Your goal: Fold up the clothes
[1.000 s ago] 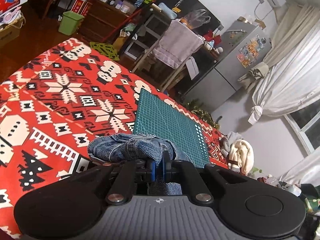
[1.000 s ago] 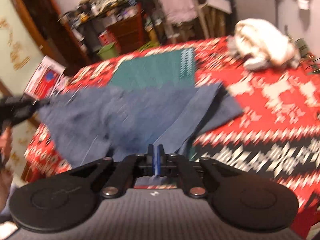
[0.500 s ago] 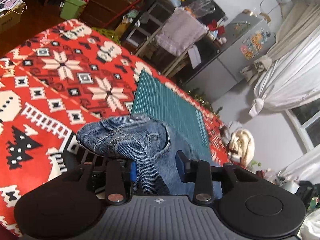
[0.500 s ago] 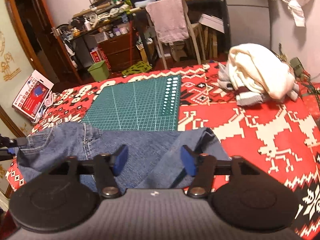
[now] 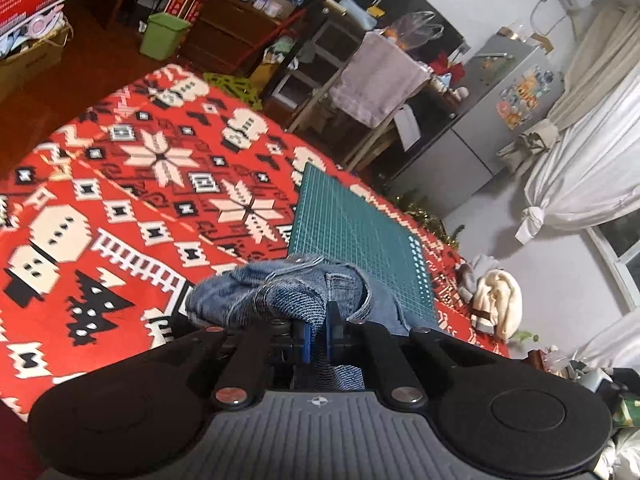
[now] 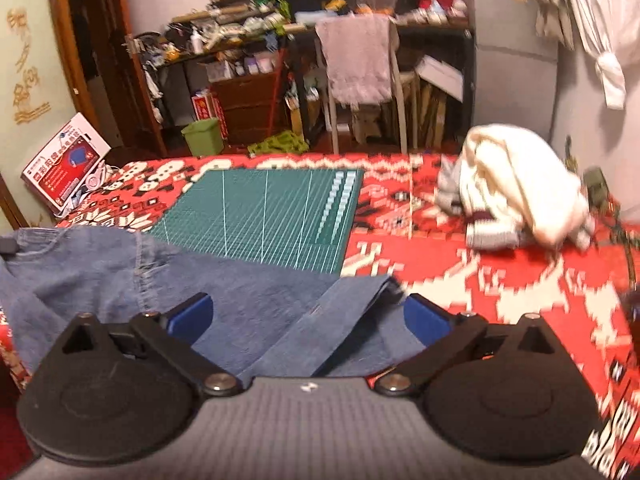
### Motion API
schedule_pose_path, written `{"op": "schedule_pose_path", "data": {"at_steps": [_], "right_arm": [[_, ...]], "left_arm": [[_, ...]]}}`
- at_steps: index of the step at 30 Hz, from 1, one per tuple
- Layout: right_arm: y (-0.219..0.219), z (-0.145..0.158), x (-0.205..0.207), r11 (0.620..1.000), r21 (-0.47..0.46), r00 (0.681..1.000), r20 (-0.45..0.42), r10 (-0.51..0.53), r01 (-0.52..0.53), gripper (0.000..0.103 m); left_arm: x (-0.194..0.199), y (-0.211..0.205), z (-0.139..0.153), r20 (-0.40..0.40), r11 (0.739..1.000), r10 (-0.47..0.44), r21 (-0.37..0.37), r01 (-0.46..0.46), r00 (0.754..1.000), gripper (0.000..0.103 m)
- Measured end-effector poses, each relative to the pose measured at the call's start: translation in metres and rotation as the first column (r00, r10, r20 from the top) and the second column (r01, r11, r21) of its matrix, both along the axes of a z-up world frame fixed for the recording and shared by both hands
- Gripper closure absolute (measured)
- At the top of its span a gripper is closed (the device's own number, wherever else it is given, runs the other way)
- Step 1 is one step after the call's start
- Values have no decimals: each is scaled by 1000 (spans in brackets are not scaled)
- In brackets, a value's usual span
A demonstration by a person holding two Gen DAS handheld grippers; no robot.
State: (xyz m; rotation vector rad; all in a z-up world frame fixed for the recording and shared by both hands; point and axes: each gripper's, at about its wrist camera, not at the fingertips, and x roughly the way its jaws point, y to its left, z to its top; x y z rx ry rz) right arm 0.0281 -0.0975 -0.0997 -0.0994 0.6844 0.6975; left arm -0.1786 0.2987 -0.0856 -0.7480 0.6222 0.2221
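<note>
Jeans (image 6: 248, 300) lie spread on the red patterned cloth (image 6: 480, 276), their far edge overlapping the near edge of the green cutting mat (image 6: 264, 216). We see the left gripper (image 5: 317, 336) clamped on a bunched fold of denim (image 5: 288, 296) — its blue pads are pressed together with fabric between them, and the fold (waistband end, a pocket seam shows) stands up above the cloth. Right gripper (image 6: 308, 314) hangs over the jeans with its fingers (image 6: 192, 314) wide apart, nothing between them — we see a flat strip of denim running up the gap. White garment pile (image 6: 520, 188) sits on the cloth, well apart from the jeans, to the right of the mat. Behind the bed we note a chair with a towel (image 6: 356, 64) over its back and a green bin (image 6: 202, 136).
</note>
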Motion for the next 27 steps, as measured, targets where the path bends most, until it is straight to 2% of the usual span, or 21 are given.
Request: {"op": "schedule_pose_path", "data": {"at_steps": [2, 6, 11, 13, 16, 20, 22, 25, 26, 27], "right_arm": [[0, -1, 7, 999, -1, 999, 12, 37, -37, 0], [17, -8, 35, 990, -71, 993, -16, 120, -121, 0], [42, -20, 73, 955, -169, 970, -70, 235, -243, 1], [50, -25, 87, 940, -187, 957, -104, 269, -285, 1], [63, -32, 98, 907, -209, 928, -149, 340, -366, 1], [84, -42, 104, 853, -243, 883, -214, 418, -462, 1], [93, -47, 104, 828, -231, 853, -255, 455, -511, 6], [104, -56, 97, 794, -240, 821, -292, 490, -559, 10], [107, -58, 94, 783, -243, 812, -302, 499, -572, 11], [107, -57, 92, 781, -250, 813, -297, 501, -572, 16]], "left_arm": [[-2, 0, 4, 3, 1000, -3, 8, 3, 1000, 97], [4, -2, 3, -10, 1000, -8, 29, 9, 1000, 97], [14, 7, 3, -9, 1000, -11, 22, 11, 1000, 97], [24, 17, 5, -19, 999, -1, 44, 2, 1000, 97], [47, 30, 8, -50, 992, 15, 123, -8, 999, 97], [77, 41, -3, -124, 989, 20, 150, -2, 992, 97], [89, 41, -9, -158, 986, 14, 166, 13, 987, 98], [95, 41, -14, -157, 987, -3, 158, 28, 988, 98], [94, 42, -15, -134, 991, -15, 131, 33, 991, 98], [93, 44, -15, -109, 994, -27, 104, 38, 994, 98]]}}
